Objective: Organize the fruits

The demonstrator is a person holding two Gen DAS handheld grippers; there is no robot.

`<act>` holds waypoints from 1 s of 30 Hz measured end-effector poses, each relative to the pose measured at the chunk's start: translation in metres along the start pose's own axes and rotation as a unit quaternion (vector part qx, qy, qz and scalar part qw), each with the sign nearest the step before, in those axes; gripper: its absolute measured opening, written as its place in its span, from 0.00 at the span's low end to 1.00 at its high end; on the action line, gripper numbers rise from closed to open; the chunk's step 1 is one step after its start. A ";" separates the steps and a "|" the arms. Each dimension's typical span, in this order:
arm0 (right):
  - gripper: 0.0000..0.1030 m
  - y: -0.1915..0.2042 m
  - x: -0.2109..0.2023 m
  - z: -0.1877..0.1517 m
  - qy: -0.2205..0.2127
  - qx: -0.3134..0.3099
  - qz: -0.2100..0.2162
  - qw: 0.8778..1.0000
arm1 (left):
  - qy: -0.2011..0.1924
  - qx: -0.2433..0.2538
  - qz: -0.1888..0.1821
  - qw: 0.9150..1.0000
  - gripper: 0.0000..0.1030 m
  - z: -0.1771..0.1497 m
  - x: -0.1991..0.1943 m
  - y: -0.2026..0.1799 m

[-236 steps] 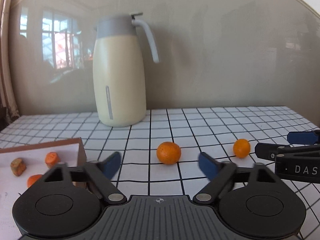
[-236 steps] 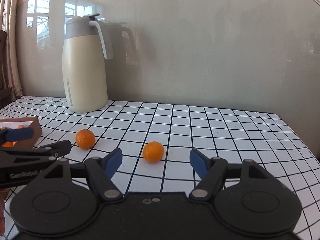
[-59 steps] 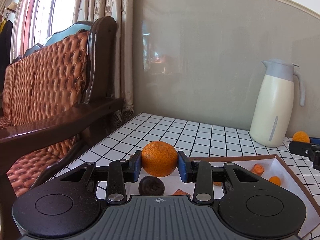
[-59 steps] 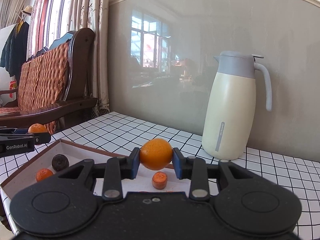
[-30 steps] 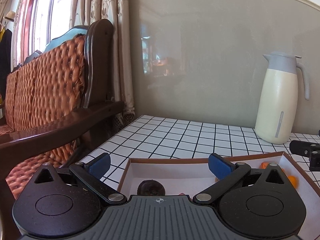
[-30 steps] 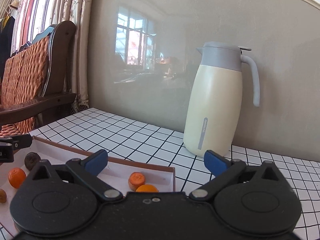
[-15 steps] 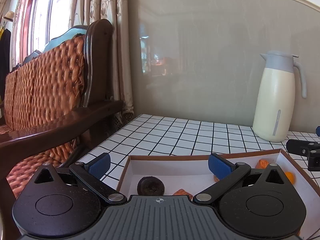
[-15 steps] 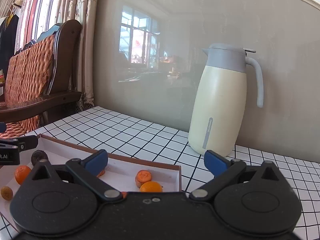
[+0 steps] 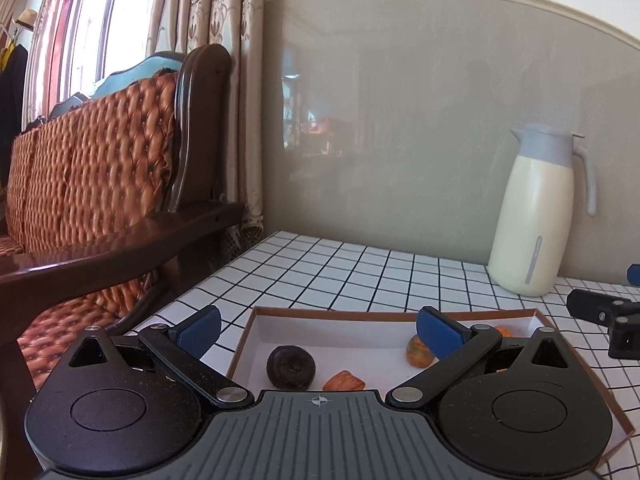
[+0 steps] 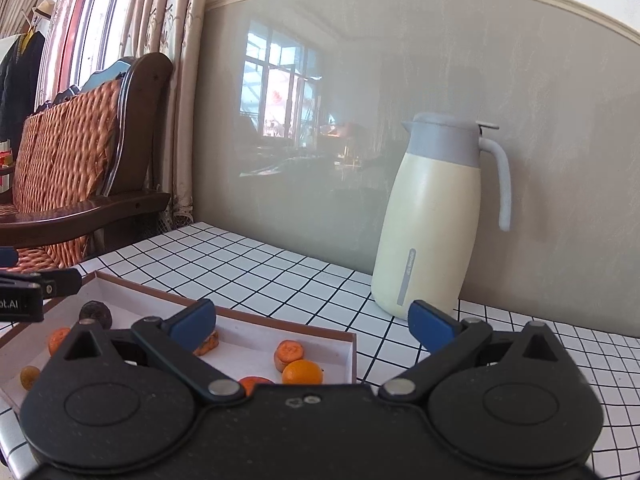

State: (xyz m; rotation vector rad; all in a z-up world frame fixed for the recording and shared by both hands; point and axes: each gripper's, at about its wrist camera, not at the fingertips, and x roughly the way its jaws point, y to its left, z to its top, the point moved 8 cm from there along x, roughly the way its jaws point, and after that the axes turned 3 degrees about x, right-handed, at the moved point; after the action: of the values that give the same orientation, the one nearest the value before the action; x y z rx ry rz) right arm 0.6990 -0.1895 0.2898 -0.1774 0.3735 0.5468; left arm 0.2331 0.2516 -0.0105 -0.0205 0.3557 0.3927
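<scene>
Orange fruits (image 10: 302, 372) below spread fingers (image 10: 192, 320)

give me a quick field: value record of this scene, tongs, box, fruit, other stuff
left tongs: open, empty, over the box's near end
right tongs: open, empty, at the box's right end
box: brown rim, white inside, on the grid tablecloth
fruit: round orange, several other orange pieces, one dark round piece, all inside the box
thermos jug: cream with grey lid, upright by the wall
chair: beside the table

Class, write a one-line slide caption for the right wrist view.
Open right gripper above a shallow box of oranges, cream jug behind.
</scene>
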 end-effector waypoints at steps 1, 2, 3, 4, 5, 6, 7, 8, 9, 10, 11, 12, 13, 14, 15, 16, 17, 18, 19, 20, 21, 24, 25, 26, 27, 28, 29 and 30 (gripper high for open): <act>0.94 0.000 -0.005 0.001 -0.003 0.001 0.001 1.000 | -0.005 0.001 0.001 1.000 1.00 0.001 -0.007 -0.001; 0.94 -0.001 -0.010 0.002 -0.005 0.003 0.002 1.000 | -0.008 0.000 0.002 1.000 1.00 0.001 -0.013 -0.002; 0.94 -0.001 -0.016 0.003 -0.007 0.005 0.004 1.000 | -0.009 0.000 0.000 1.000 1.00 0.000 -0.019 -0.003; 0.94 -0.001 -0.022 0.004 -0.008 0.007 0.006 1.000 | -0.009 -0.001 -0.003 1.000 1.00 -0.001 -0.026 -0.004; 0.94 -0.001 -0.029 0.004 -0.009 0.008 0.008 1.000 | -0.009 -0.001 -0.003 1.000 1.00 -0.003 -0.033 -0.005; 0.94 -0.001 -0.036 0.003 -0.010 0.006 0.009 1.000 | -0.008 0.000 -0.003 1.000 1.00 -0.005 -0.040 -0.007; 0.94 -0.001 -0.043 0.002 -0.010 0.003 0.009 1.000 | -0.005 0.001 -0.004 1.000 1.00 -0.007 -0.046 -0.008; 0.94 -0.001 -0.050 0.001 -0.010 0.000 0.009 1.000 | -0.002 -0.001 -0.004 1.000 1.00 -0.009 -0.051 -0.009; 0.94 -0.001 -0.057 0.000 -0.009 -0.002 0.008 1.000 | 0.001 -0.003 -0.006 1.000 1.00 -0.011 -0.057 -0.010; 0.94 -0.001 -0.064 -0.002 -0.008 -0.003 0.008 1.000 | 0.003 -0.002 -0.009 1.000 1.00 -0.013 -0.064 -0.013; 0.94 -0.002 -0.071 -0.004 -0.008 -0.004 0.007 1.000 | 0.001 0.001 -0.009 1.000 1.00 -0.014 -0.071 -0.015; 0.94 -0.003 -0.078 -0.005 -0.007 -0.003 0.005 1.000 | -0.004 0.002 -0.008 1.000 1.00 -0.015 -0.079 -0.017; 0.94 -0.004 -0.085 -0.007 -0.005 -0.001 0.005 1.000 | -0.009 0.001 -0.009 1.000 1.00 -0.015 -0.088 -0.018; 0.94 -0.005 -0.093 -0.008 -0.005 0.002 0.006 1.000 | -0.013 0.000 -0.012 1.000 1.00 -0.015 -0.097 -0.019; 0.94 -0.006 -0.100 -0.008 -0.005 0.004 0.006 1.000 | -0.016 -0.001 -0.015 1.000 1.00 -0.016 -0.106 -0.021; 0.94 -0.006 -0.107 -0.009 -0.006 0.005 0.005 1.000 | -0.019 0.001 -0.015 1.000 1.00 -0.016 -0.115 -0.022; 0.94 -0.006 -0.114 -0.010 -0.007 0.005 0.005 1.000 | -0.022 0.003 -0.016 1.000 1.00 -0.017 -0.124 -0.023; 0.94 -0.006 -0.122 -0.010 -0.008 0.005 0.006 1.000 | -0.024 0.004 -0.018 1.000 1.00 -0.018 -0.132 -0.024; 0.94 -0.005 -0.129 -0.011 -0.009 0.003 0.006 1.000 | -0.025 0.005 -0.021 0.999 1.00 -0.019 -0.142 -0.025; 0.94 -0.004 -0.135 -0.012 -0.010 0.001 0.005 1.000 | -0.027 0.005 -0.022 0.999 1.00 -0.021 -0.149 -0.025; 0.94 -0.003 -0.142 -0.013 -0.010 0.000 0.005 1.000 | -0.028 0.006 -0.023 0.999 1.00 -0.022 -0.157 -0.026; 0.94 -0.002 -0.158 -0.016 -0.014 0.000 0.001 1.000 | -0.030 0.006 -0.029 0.999 1.00 -0.025 -0.175 -0.027; 0.94 -0.002 -0.162 -0.018 -0.015 0.000 0.001 1.000 | -0.030 0.008 -0.031 0.999 1.00 -0.026 -0.180 -0.028; 0.94 -0.002 -0.166 -0.020 -0.013 0.001 0.001 1.000 | -0.030 0.010 -0.032 0.999 1.00 -0.028 -0.185 -0.029; 0.94 -0.002 -0.170 -0.022 -0.011 0.002 0.001 1.000 | -0.030 0.011 -0.033 0.999 1.00 -0.029 -0.189 -0.030; 0.94 -0.003 -0.174 -0.024 -0.010 0.003 0.000 1.000 | -0.032 0.012 -0.033 0.999 1.00 -0.030 -0.193 -0.031; 0.94 -0.002 -0.179 -0.027 -0.009 0.002 0.000 1.000 | -0.034 0.013 -0.034 0.999 1.00 -0.031 -0.197 -0.031; 0.94 -0.002 -0.183 -0.029 -0.009 0.000 -0.001 1.000 | -0.037 0.014 -0.036 0.999 1.00 -0.033 -0.202 -0.032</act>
State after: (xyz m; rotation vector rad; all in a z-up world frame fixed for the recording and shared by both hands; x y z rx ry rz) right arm 0.5465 -0.2852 0.3349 -0.1720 0.3557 0.5457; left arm 0.0595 0.1445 0.0266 0.0080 0.2860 0.3169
